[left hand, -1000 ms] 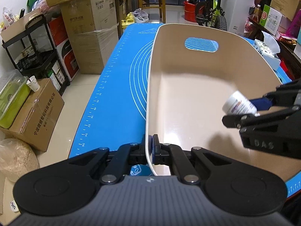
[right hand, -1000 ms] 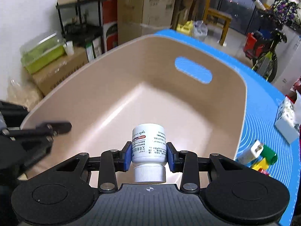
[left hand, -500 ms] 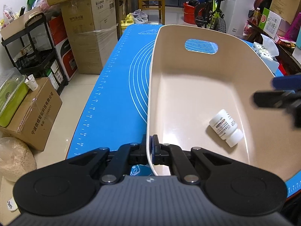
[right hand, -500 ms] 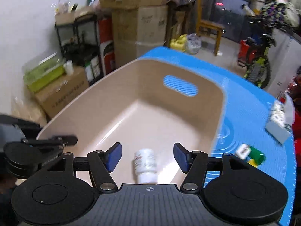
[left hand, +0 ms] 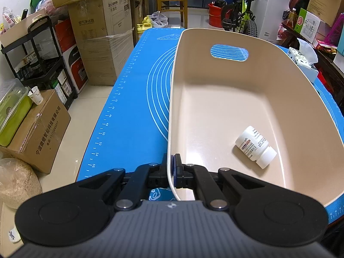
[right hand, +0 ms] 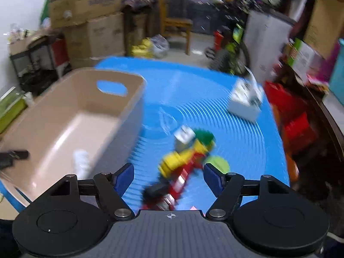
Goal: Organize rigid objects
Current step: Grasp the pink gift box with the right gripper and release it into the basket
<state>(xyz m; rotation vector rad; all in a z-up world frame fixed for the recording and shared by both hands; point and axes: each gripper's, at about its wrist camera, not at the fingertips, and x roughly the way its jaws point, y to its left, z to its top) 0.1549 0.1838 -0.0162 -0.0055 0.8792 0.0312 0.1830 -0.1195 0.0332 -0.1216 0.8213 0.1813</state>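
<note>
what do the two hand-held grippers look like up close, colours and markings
Both match. The left hand-held gripper and the right hand-held gripper each have a ribbed grey body with a small crosshair mark at its front edge. Either side of it sit round black housings, with black linkage arms on silver pivot bolts. The fingers carry blue pads. No cables or sleeves show.

White bottle (left hand: 254, 145) lies on side in tan bin (left hand: 236, 99); bright toys (right hand: 187, 157) piled on mat beside bin.
</note>
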